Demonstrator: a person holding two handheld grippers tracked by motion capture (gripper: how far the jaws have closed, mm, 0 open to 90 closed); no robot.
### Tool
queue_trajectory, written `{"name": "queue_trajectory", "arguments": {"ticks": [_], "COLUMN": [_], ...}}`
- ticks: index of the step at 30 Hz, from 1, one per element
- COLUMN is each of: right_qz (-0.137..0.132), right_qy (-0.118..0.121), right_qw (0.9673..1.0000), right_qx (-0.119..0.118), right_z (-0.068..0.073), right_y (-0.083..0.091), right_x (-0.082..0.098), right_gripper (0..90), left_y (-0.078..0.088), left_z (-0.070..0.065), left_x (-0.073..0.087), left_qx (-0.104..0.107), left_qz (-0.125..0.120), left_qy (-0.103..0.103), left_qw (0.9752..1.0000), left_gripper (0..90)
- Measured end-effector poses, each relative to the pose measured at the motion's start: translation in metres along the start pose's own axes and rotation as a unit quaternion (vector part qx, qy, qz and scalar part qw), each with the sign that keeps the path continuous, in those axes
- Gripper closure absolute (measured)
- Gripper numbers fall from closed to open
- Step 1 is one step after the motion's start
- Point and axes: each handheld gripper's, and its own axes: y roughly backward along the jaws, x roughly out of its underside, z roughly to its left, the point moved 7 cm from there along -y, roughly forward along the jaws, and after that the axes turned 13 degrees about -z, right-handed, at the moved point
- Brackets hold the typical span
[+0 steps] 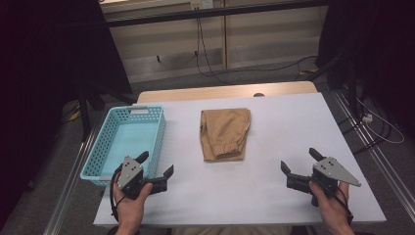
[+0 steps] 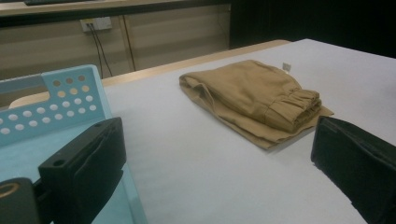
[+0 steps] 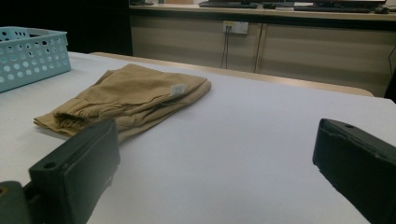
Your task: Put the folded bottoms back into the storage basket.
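Folded tan trousers [image 1: 225, 133], one, one blue basket [image 1: 128, 138], two grippers spread wide

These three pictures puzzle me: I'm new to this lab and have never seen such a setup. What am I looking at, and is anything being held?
No robot here: a person holds a hand tool in each hand, each with two black fingers. The top picture looks down from above the person's side of the white table. There the left gripper sits at the lower left, by the near end of the light blue basket, and the right gripper at the lower right. The other two pictures come from cameras riding on each tool, looking along its fingers. In the middle of the table lies a folded tan garment, apart from both tools. Both grippers are open and hold nothing. The basket looks empty.
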Motion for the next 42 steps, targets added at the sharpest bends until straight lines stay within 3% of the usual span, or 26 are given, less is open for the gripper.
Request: {"name": "queue_trajectory", "arguments": {"ticks": [9,16,21,24,29,31,34,35,40,42], "right_qz": [0.002,0.004,0.002,0.003,0.004,0.006,0.004,0.004,0.005,0.005], "right_qy": [-0.002,-0.007,-0.011,-0.012,-0.014,-0.015,-0.016,-0.017,-0.017,-0.018], "right_qw": [0.9999,0.9997,0.9995,0.9995,0.9995,0.9994,0.9994,0.9993,0.9994,0.9994], "right_qx": [-0.01,-0.022,-0.029,-0.028,-0.029,-0.03,-0.031,-0.032,-0.031,-0.03], "right_z": [0.001,0.002,0.004,0.004,0.004,0.004,0.004,0.005,0.004,0.003], "right_y": [0.0,-0.001,0.0,-0.001,-0.003,-0.005,-0.005,-0.005,-0.005,-0.006], "right_x": [0.001,0.001,0.0,0.001,0.001,0.003,0.002,0.002,0.002,0.002], "right_gripper": [0.8,1.3,1.3,1.3,1.3,1.3,1.3,1.3,1.3,1.3], "left_y": [-0.006,-0.009,-0.012,-0.015,-0.025,-0.032,-0.039,-0.046,-0.058,-0.061], "left_z": [-0.004,-0.013,-0.014,-0.016,-0.02,-0.02,-0.02,-0.021,-0.022,-0.023], "left_x": [0.004,0.002,0.003,0.006,0.005,0.002,0.001,0.001,0.0,0.0], "left_qx": [0.007,0.014,0.004,-0.003,0.018,0.031,0.028,0.035,0.043,0.042], "left_qz": [0.021,0.02,0.024,0.035,0.043,0.047,0.049,0.057,0.072,0.082], "left_qy": [0.01,-0.006,-0.006,-0.022,-0.018,0.006,-0.007,-0.014,0.0,-0.004], "left_qw": [0.9997,0.9997,0.9997,0.9991,0.9988,0.9984,0.9984,0.9976,0.9964,0.9957], "left_gripper": [3.7,4.7,4.7,5.5,6.2,5.9,5.5,5.5,5.6,5.5]}}
